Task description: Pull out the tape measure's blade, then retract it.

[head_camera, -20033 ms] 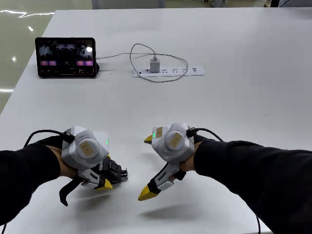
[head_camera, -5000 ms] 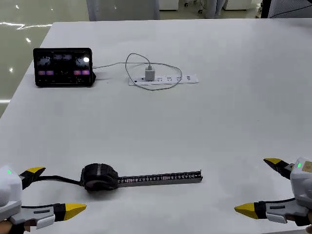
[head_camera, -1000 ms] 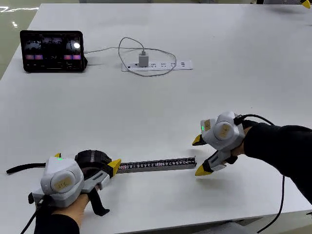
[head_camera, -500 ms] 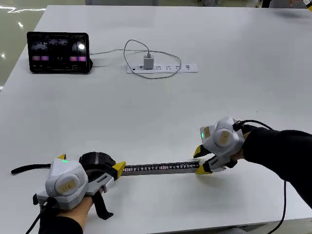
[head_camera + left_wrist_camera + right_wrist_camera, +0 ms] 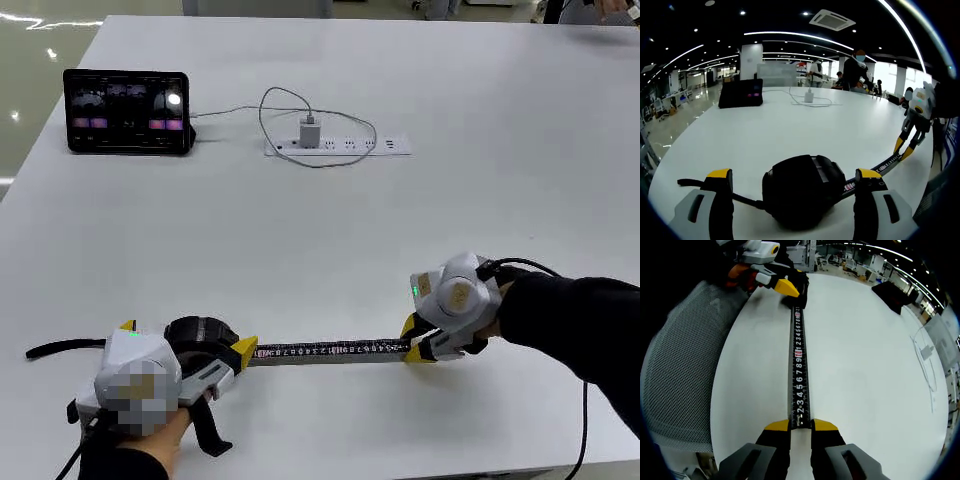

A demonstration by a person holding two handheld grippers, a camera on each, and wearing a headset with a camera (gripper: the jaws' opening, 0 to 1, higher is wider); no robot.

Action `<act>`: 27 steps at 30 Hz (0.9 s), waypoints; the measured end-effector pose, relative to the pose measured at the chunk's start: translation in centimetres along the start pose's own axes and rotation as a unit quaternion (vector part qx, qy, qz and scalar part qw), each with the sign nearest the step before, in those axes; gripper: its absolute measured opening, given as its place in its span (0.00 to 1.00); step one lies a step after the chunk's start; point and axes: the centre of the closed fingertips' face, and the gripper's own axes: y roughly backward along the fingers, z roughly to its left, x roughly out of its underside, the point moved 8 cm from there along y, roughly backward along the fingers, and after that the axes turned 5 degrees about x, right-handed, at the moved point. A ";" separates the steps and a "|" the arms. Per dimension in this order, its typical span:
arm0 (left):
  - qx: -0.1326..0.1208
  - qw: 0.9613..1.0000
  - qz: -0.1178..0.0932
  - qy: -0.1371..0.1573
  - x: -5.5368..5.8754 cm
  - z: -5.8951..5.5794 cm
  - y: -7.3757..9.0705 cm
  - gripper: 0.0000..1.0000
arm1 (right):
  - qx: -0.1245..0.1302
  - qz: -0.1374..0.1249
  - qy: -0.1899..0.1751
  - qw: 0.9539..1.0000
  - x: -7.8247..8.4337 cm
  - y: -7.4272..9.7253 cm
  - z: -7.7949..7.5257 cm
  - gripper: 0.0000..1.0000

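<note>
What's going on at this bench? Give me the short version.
A person works two handheld grippers at a white table. The left gripper sits open around the black tape measure case, a jaw on either side. The right gripper is shut on the tip of the blade, which lies pulled out flat across the table between them.

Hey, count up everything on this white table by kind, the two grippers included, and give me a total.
grippers: 2, the left gripper and the right gripper
tape measure: 1
tablet: 1
power strip: 1
charger: 1
total: 6
</note>
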 end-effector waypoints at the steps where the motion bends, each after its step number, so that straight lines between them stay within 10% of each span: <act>1: 0.000 1.000 0.000 0.002 0.0 0.1 0.0 0.99 | -0.002 0.008 -0.017 1.000 0.0 0.0 -0.1 0.11; 12: 0.006 1.000 0.018 0.010 0.0 -0.3 0.0 0.79 | -0.009 0.068 -0.013 0.998 -1.2 -0.3 -0.4 0.10; 27: 0.003 0.999 0.050 0.021 0.1 -0.7 -0.3 0.62 | -0.005 0.028 -0.053 0.998 -0.5 -0.3 -0.4 0.09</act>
